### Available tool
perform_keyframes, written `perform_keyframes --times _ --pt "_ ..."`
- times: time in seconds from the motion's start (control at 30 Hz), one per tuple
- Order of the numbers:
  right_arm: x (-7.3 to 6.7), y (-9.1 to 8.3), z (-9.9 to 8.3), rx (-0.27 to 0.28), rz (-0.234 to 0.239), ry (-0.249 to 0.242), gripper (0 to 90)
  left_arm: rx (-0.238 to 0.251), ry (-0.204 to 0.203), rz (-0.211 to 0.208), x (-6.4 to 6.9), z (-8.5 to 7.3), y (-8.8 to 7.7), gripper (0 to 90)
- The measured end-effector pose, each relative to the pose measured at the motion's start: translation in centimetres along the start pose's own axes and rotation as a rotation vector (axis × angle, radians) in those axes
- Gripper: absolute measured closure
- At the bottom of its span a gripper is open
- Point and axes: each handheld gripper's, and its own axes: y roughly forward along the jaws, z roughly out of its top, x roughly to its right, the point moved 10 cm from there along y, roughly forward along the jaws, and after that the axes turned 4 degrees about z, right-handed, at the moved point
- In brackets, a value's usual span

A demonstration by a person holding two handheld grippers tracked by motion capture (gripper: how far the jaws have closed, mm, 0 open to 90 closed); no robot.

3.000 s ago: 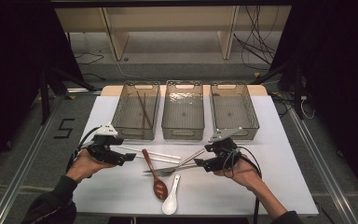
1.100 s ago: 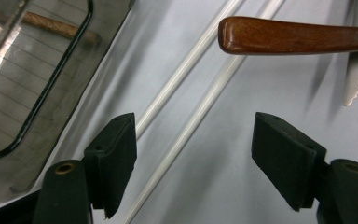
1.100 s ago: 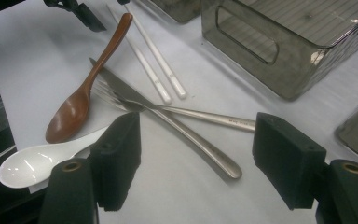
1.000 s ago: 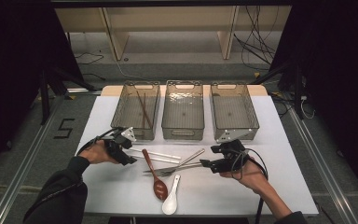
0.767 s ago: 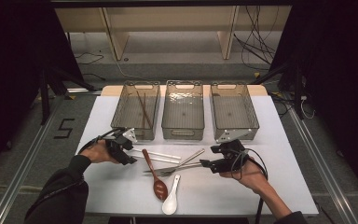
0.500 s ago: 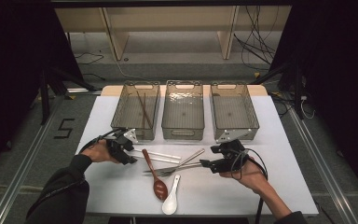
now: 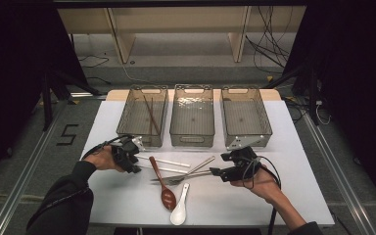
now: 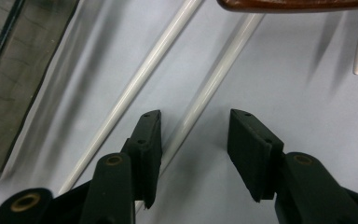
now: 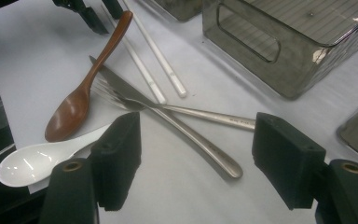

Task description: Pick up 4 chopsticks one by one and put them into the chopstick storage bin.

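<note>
My left gripper (image 8: 196,154) has just been closing, and one white chopstick (image 8: 209,93) now lies between its jaws, though the pads do not yet press on it; its twin (image 8: 140,79) lies just outside the left jaw, beside the left bin (image 7: 142,115), where dark chopsticks (image 7: 151,113) already lie. Since three seconds ago that hand has slid in from the table edge to the pair's ends, so I judge the pickup is about to begin. My right gripper (image 9: 196,158) hangs wide and empty over the crossed knife (image 9: 168,116) and fork (image 9: 177,109), near the wooden spoon (image 9: 81,93) and the white soup spoon (image 9: 42,161).
</note>
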Motion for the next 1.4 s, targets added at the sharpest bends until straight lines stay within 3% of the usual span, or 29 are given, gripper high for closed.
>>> perform_keyframes --times 0.33,0.43,0.7,0.87,1.4 --pt "0.0 0.0 0.0 0.0 0.0 0.001 33.7 -0.05 -0.032 0.005 0.2 -0.4 -0.2 71.1" --pt "0.0 -0.1 0.0 0.002 -0.001 -0.001 33.8 -0.079 -0.013 -0.003 0.5 -0.8 -0.4 72.6" --pt "0.0 -0.1 0.0 0.002 -0.002 -0.002 33.9 -0.095 0.005 -0.005 1.5 -1.6 -0.6 77.2" --pt "0.1 -0.2 0.1 0.003 -0.003 0.0 33.8 -0.115 0.043 -0.006 2.0 -2.2 -0.9 83.1" --pt "0.1 -0.2 0.1 0.002 -0.004 -0.001 33.9 -0.11 0.044 -0.046 2.6 -3.3 -1.2 85.1"
